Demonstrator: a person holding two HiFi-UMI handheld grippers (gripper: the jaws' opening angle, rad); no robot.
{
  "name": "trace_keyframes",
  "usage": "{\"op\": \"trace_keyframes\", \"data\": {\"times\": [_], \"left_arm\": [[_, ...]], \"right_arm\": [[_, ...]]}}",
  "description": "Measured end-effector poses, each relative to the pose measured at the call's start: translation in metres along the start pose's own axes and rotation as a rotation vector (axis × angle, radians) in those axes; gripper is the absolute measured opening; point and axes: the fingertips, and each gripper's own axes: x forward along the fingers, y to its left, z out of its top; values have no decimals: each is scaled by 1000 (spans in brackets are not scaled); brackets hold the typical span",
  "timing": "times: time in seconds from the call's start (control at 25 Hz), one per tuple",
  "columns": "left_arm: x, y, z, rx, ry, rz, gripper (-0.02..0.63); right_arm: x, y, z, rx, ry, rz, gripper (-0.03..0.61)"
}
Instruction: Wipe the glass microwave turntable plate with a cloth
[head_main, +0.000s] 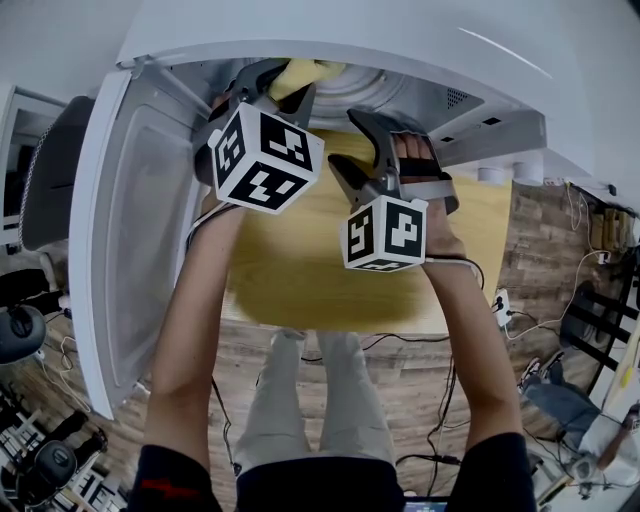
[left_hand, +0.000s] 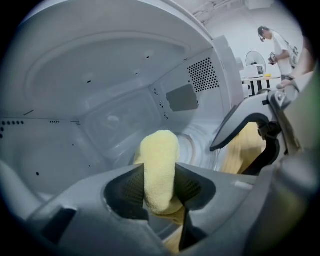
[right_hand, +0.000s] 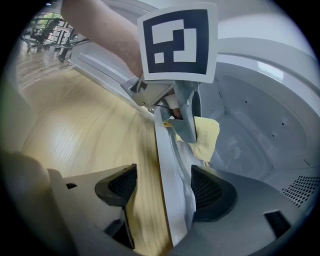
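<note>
The left gripper (left_hand: 160, 187) pinches a folded yellow terry cloth (left_hand: 160, 150) inside the open white microwave oven (left_hand: 75, 100), just above the clear glass turntable plate (left_hand: 192, 147) on the oven floor. The right gripper (right_hand: 162, 187) is spread, straddling the oven's front sill. A good wipe likely needs the cloth pressed down flat and swept in circles.

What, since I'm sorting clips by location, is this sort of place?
Probably a lab or office workroom: the microwave sits on a wooden table, cables trail over the floor, and an office chair stands beside.
</note>
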Motion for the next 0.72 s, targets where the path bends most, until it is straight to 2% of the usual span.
{"op": "trace_keyframes", "data": {"times": [0.28,0.6,0.72], "left_arm": [[9,-9,7,20,10,-64,137],[17,-22,18,-7,-40,-134,137],[21,-29,24,7,-43,-160,137]], "right_arm": [[0,0,0,6,0,-2,299],[1,0,0,17,0,-4,299],[1,0,-1,18,1,-2,299]]}}
